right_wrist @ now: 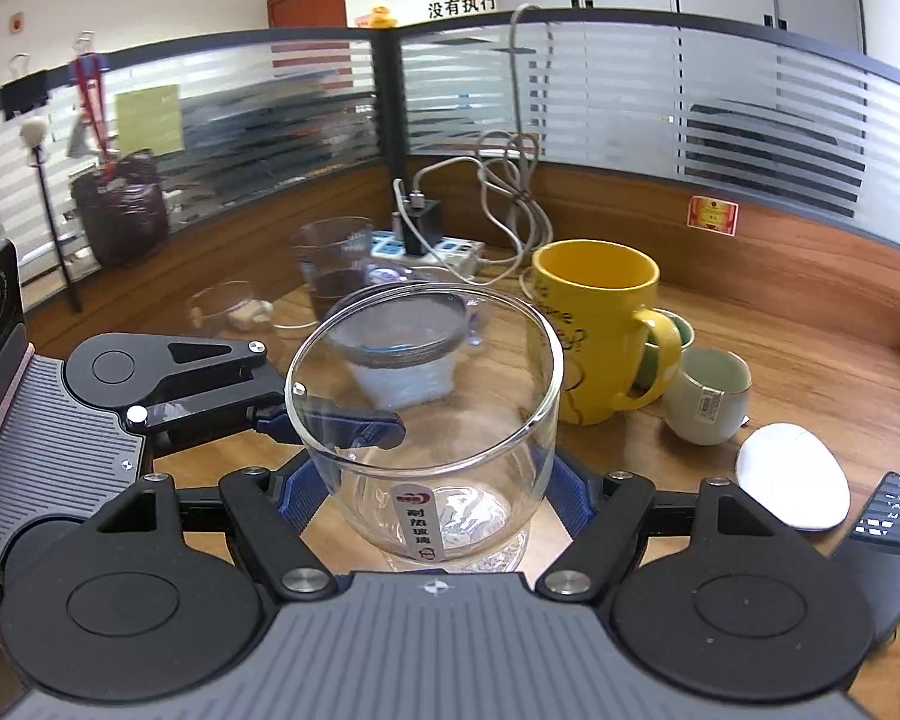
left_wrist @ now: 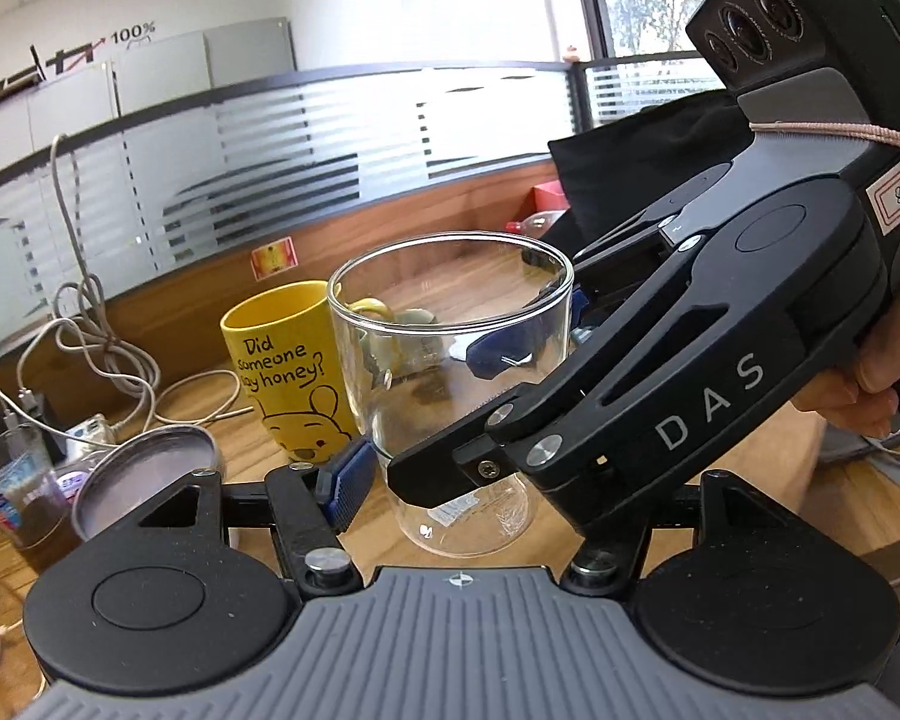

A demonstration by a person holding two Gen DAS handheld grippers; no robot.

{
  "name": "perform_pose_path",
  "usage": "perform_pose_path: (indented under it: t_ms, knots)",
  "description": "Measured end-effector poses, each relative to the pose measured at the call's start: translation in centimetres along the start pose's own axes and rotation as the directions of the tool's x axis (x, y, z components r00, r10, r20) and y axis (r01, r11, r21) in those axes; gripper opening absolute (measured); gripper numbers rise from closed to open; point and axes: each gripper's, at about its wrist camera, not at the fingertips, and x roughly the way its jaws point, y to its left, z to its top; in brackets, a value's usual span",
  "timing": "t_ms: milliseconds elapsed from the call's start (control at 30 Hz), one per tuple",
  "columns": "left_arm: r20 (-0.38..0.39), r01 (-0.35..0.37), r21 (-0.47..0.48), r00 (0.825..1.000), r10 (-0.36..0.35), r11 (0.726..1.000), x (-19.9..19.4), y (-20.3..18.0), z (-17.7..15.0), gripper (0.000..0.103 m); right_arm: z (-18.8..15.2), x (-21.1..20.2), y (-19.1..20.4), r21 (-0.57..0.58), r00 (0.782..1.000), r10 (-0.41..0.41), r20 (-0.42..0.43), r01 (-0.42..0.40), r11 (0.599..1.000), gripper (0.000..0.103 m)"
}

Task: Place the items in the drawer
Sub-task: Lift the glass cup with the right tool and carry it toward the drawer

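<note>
On the wood-grain bench (right_wrist: pixel 750 348), a clear, smooth-walled cylindrical glass (right_wrist: pixel 426 420) stands upright, mouth up, long axis vertical. Right tool (right_wrist: pixel 435 498) pinches its base between ribbed blue pads. Left tool (right_wrist: pixel 342 420): grip state unclear. A glossy yellow mug (right_wrist: pixel 594 324) stands just behind.

In the left wrist view, the right tool (left_wrist: pixel 504 396) hides the glass's (left_wrist: pixel 450 324) right side, and the glass covers the mug's (left_wrist: pixel 282 360) handle. In the right wrist view, the phone (right_wrist: pixel 882 546) is cut by the right edge; the cups at centre left (right_wrist: pixel 330 264) are blurred.
</note>
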Motion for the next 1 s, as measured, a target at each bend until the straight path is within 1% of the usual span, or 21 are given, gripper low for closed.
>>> perform_pose_path:
  t_ms: [133, 233, 433, 567, 733, 1000]
  knots:
    - [0.007, -0.003, 0.007, 1.000, 0.003, 1.000, -2.6, -1.1, -0.3, 0.066, -0.6, -1.9, 2.1, -0.006, 1.000, 0.007, 0.007, -0.007, 1.000, 0.080]
    - [0.013, 0.007, 0.005, 1.000, -0.007, 1.000, -4.5, -1.8, -0.6, 0.068, -0.9, -3.1, 3.5, -0.015, 1.000, 0.015, 0.000, -0.015, 1.000, 0.080]
    - [0.021, 0.010, -0.003, 1.000, -0.010, 1.000, -7.7, -3.4, -1.7, 0.068, -2.4, -5.3, 6.3, -0.036, 1.000, 0.026, -0.004, -0.026, 0.999, 0.080]
    - [0.019, 0.006, -0.007, 1.000, -0.006, 1.000, -9.4, -4.7, -3.1, 0.068, -4.1, -6.3, 8.0, -0.044, 0.999, 0.047, -0.012, -0.047, 0.998, 0.080]
    - [0.017, -0.009, -0.038, 1.000, 0.010, 0.999, -11.0, -6.1, -5.2, 0.068, -6.6, -7.0, 9.7, -0.036, 0.997, 0.078, -0.004, -0.078, 0.996, 0.080]
    - [0.022, -0.033, -0.071, 0.999, 0.034, 0.997, -13.3, -8.5, -9.2, 0.069, -11.1, -7.9, 12.4, -0.059, 0.992, 0.126, 0.002, -0.126, 0.990, 0.080]
